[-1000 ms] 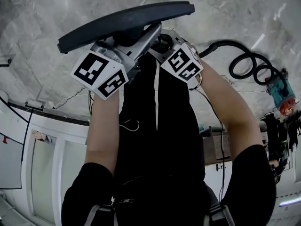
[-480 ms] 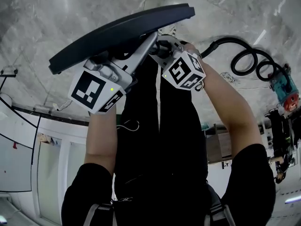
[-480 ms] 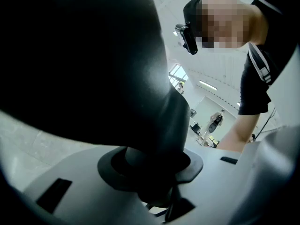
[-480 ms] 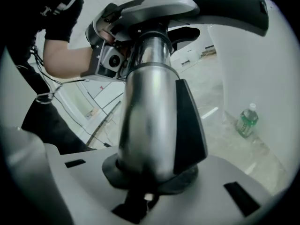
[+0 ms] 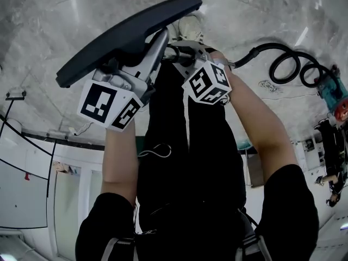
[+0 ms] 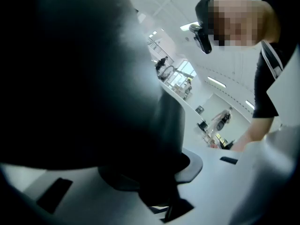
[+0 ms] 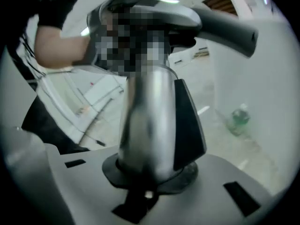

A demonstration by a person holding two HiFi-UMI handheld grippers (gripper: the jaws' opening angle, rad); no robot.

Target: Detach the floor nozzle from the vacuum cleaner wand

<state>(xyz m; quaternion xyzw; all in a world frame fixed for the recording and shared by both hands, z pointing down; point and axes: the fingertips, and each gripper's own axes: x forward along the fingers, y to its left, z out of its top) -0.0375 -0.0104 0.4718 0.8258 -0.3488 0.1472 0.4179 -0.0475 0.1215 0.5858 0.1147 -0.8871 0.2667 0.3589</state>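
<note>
Closest in, low in its own view, the right gripper (image 7: pixel 150 172) has just closed partway and pinches the silver wand (image 7: pixel 150 121) near its end. The tube is smooth and round, so I'd worry it twists or slides between the pads once anyone pulls. The left gripper (image 6: pixel 150 172), its jaws just now drawing in too, is clamped about half-open on a dark bulk filling the left of its view (the floor nozzle's neck, I'd guess). Beyond both, the floor nozzle (image 5: pixel 125 31) is held up in the air, slanting across the upper middle of the head view, with only the marble floor (image 5: pixel 49 31) beneath. If the joint lets go suddenly, a light grip could lose its half onto stone. If the black catch (image 7: pixel 187 125) on the tube isn't released, pulling merely strains the plastic. At the far right the coiled hose (image 5: pixel 288 64) lies on the floor, and I can't tell whether it drags on the wand.
</note>
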